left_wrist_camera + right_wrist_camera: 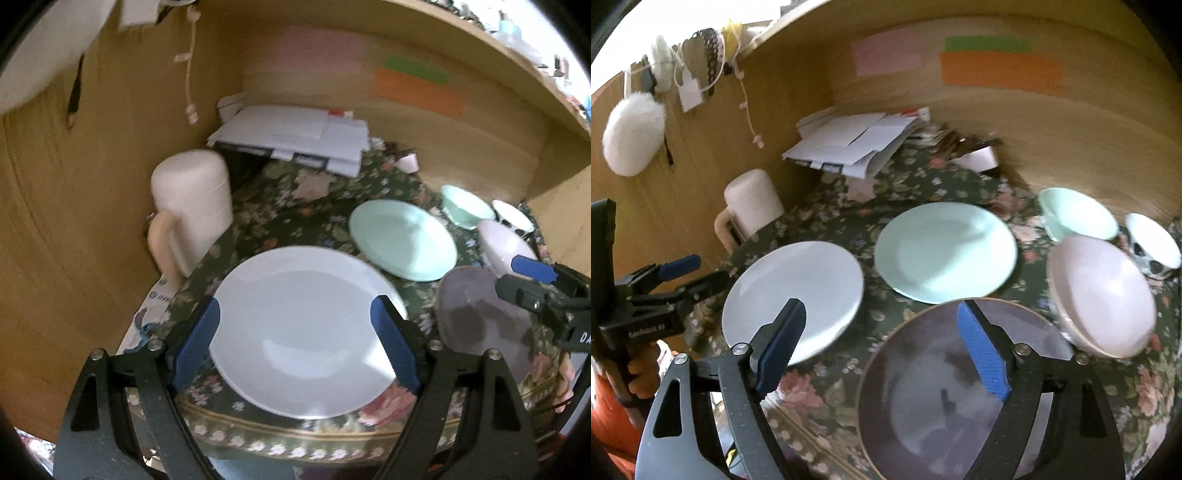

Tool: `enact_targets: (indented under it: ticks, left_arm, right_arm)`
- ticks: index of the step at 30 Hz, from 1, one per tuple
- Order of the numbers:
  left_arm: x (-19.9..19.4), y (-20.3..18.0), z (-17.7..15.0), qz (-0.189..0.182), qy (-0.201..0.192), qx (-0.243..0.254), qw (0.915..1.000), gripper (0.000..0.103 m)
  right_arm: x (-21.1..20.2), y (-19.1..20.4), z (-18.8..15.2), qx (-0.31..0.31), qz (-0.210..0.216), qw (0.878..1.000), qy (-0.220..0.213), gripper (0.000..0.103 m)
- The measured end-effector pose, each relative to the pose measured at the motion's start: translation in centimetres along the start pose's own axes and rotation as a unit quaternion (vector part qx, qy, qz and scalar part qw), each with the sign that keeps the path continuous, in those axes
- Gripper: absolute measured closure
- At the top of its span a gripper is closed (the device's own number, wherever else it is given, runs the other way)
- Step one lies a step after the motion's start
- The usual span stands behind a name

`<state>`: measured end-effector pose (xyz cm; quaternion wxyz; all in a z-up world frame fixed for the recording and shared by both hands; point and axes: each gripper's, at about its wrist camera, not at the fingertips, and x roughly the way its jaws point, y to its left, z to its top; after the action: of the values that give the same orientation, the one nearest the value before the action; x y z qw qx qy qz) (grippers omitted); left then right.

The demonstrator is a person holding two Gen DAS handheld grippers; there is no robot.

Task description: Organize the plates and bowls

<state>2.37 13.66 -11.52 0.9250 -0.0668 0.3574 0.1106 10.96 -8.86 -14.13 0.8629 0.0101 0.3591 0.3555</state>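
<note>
A white plate (303, 325) lies on the flowered cloth; my left gripper (295, 343) is open above it, one finger on each side. It also shows in the right wrist view (798, 295). A mint plate (402, 238) (945, 251) lies behind. A grey plate (960, 391) (484, 321) lies at the front right; my right gripper (882, 350) is open over its left part. A lilac bowl (1100, 295), a mint bowl (1078, 214) and a white patterned bowl (1152, 240) stand at the right.
A cream mug-like jug (188, 210) stands at the left by the wooden wall. A stack of white papers (295, 138) lies at the back. A small white cup (408, 162) sits at the back right. The table's front edge (295, 435) is close.
</note>
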Motion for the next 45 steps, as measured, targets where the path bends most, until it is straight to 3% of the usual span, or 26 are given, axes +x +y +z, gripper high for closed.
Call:
enact_targets:
  ticks: [12, 16, 18, 26, 32, 37, 45]
  left_arm:
    - [3.4, 3.9, -2.9, -0.003, 0.058, -0.052, 0.9970, 0.019]
    - [4.3, 4.9, -3.5, 0.001, 0.073, -0.069, 0.9950, 0.029]
    - [4.6, 5.3, -3.7, 0.002, 0.079, -0.071, 0.9943, 0.033]
    - [5.9, 6.4, -3.8, -0.007, 0.095, -0.080, 0.9922, 0.052]
    - [6.7, 6.5, -3.8, -0.020, 0.109, -0.079, 0.9907, 0.064]
    - [7.0, 6.5, -3.6, -0.031, 0.110, -0.079, 0.9903, 0.070]
    - [7.2, 6.0, -3.4, -0.031, 0.111, -0.064, 0.9913, 0.070]
  right_arm:
    - [6.0, 1.5, 0.6, -0.009, 0.025, 0.997, 0.075, 0.021]
    - [7.7, 1.7, 0.7, -0.002, 0.034, 0.995, 0.098, 0.021]
    - [8.4, 1.8, 0.7, -0.001, 0.032, 0.994, 0.104, 0.024]
    - [10.8, 2.3, 1.0, -0.005, 0.021, 0.992, 0.126, 0.056]
    - [12.2, 2.0, 1.3, 0.010, 0.026, 0.989, 0.145, 0.070]
    - [12.9, 2.0, 1.3, 0.011, 0.027, 0.988, 0.154, 0.073]
    - [13.6, 2.3, 1.0, 0.016, 0.026, 0.987, 0.160, 0.074]
